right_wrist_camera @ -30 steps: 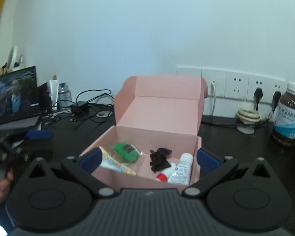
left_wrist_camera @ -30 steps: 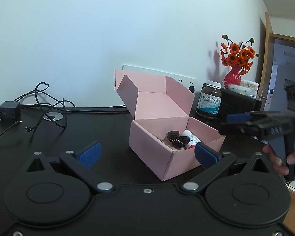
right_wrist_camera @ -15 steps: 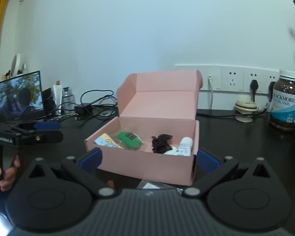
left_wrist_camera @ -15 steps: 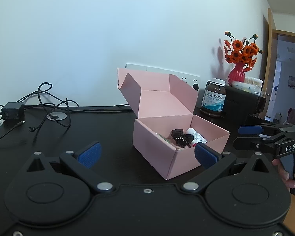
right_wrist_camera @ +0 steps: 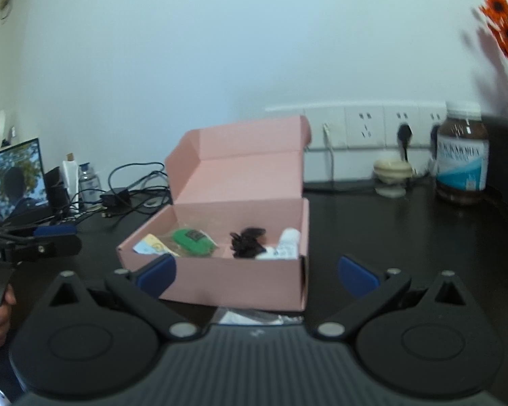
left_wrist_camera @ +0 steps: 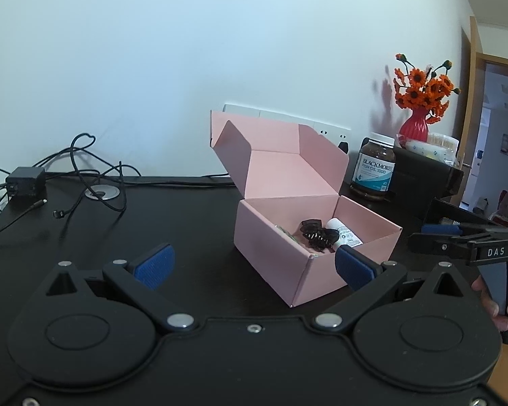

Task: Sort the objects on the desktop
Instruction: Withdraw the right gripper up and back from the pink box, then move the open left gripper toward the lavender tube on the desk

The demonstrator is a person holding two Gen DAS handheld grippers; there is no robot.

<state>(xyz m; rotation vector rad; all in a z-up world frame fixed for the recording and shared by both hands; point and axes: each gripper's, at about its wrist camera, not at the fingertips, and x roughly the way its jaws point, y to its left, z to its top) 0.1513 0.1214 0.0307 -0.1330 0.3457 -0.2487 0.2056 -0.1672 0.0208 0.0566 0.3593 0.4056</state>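
A plain white wall (left_wrist_camera: 152, 50) with sockets (right_wrist_camera: 365, 128) rises behind the black desk (left_wrist_camera: 186, 216).

Brown supplement bottle (left_wrist_camera: 373, 169) beside red flower vase (left_wrist_camera: 414, 128); tangled cables (left_wrist_camera: 84, 172); laptop screen (right_wrist_camera: 13, 179).

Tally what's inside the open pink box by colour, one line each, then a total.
Black: 1, hair claw
Green: 1, packet
White: 1, tube
Yellow and blue: 1, tube
Total: 4 visible in the box; anything lying underneath cannot be seen.
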